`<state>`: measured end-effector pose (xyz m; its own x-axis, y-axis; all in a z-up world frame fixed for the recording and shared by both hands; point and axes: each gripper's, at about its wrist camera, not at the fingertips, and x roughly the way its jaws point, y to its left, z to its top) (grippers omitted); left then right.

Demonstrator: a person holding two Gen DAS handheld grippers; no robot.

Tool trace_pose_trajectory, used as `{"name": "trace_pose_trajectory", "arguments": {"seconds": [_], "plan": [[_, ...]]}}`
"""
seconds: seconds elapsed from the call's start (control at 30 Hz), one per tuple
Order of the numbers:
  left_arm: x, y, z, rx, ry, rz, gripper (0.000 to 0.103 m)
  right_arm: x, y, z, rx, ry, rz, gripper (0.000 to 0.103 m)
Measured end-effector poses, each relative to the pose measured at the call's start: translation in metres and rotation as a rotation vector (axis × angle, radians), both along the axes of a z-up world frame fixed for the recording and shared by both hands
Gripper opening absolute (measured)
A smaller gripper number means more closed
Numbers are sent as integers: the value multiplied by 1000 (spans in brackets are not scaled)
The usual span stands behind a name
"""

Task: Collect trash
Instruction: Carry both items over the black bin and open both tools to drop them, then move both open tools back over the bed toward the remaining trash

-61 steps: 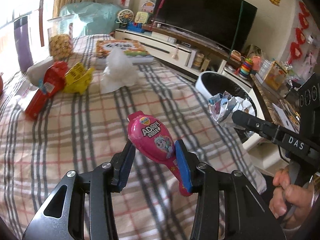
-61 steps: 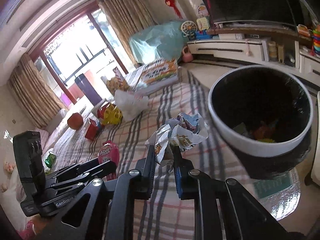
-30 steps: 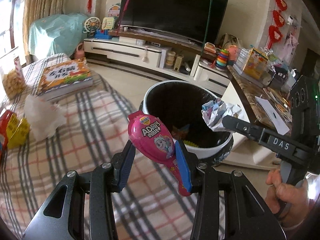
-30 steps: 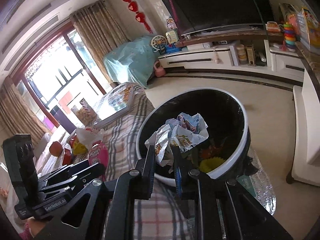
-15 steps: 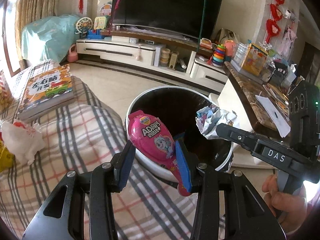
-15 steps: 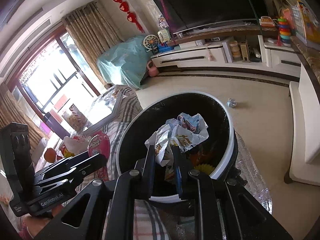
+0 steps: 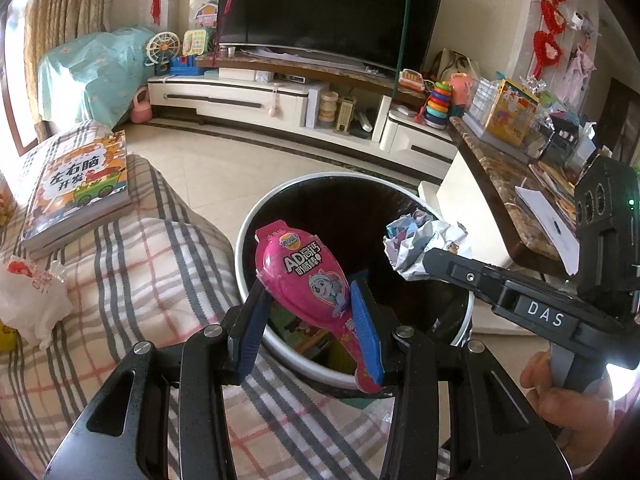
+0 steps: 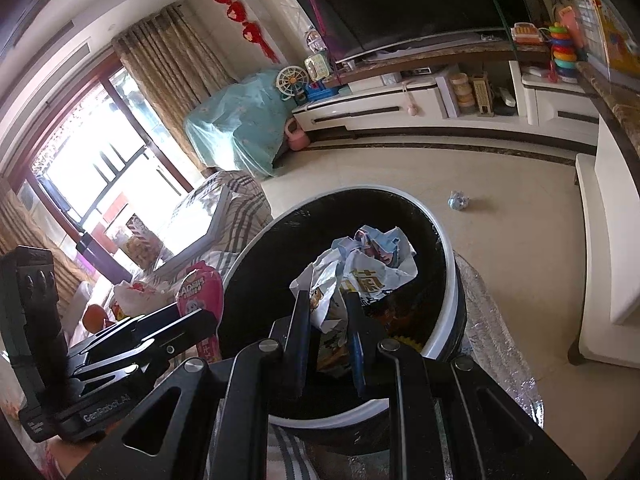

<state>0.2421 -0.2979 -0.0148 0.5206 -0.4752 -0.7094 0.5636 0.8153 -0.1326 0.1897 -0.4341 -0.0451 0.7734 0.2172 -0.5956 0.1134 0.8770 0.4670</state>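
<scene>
My left gripper [image 7: 306, 298] is shut on a pink snack packet [image 7: 304, 268] and holds it over the near rim of a round white trash bin [image 7: 256, 216] with a black liner. My right gripper [image 8: 328, 306] is shut on a crumpled paper wrapper [image 8: 368, 264] and holds it above the bin's opening [image 8: 448, 304]. In the left wrist view the wrapper [image 7: 416, 240] shows at the tip of the right gripper's arm, over the bin's right side. Trash lies at the bin's bottom.
A plaid-covered table [image 7: 132, 264] lies left of the bin, with a children's book [image 7: 80, 188] and a white plastic bag [image 7: 32, 300] on it. A TV stand [image 7: 280, 100] runs along the far wall. A small crumpled scrap [image 8: 459, 201] lies on the floor.
Both grippers have swung from over the plaid table to over the trash bin, still holding the packet and the wrapper. The bin now sits directly under them.
</scene>
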Motion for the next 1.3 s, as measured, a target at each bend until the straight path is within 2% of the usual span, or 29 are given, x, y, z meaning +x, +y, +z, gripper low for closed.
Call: {"name": "trace_pose_trajectory", "arguments": {"seconds": [0.17, 0.23, 0.3, 0.37, 0.57, 0.73, 0.93, 1.3], "plan": [[3, -6, -3, 10, 14, 6, 42, 5, -5, -2, 7, 14, -1, 21], [5, -6, -5, 15, 25, 11, 47, 6, -7, -2, 21, 21, -8, 22], [4, -5, -5, 17, 27, 17, 59, 6, -10, -2, 28, 21, -14, 22], [2, -4, -5, 16, 18, 22, 64, 4, -12, -1, 30, 16, -22, 26], [-10, 9, -6, 16, 11, 35, 68, -6, -10, 2, 42, 6, -36, 49], [-23, 31, -12, 3, 32, 64, 68, -14, 2, 7, 27, -10, -39, 74], [-37, 68, -21, -17, 70, 127, 72, -24, 34, 14, -18, -40, -3, 85], [-59, 158, -29, -56, 101, 289, 74, -31, 95, 11, -23, -46, 86, 89]]}}
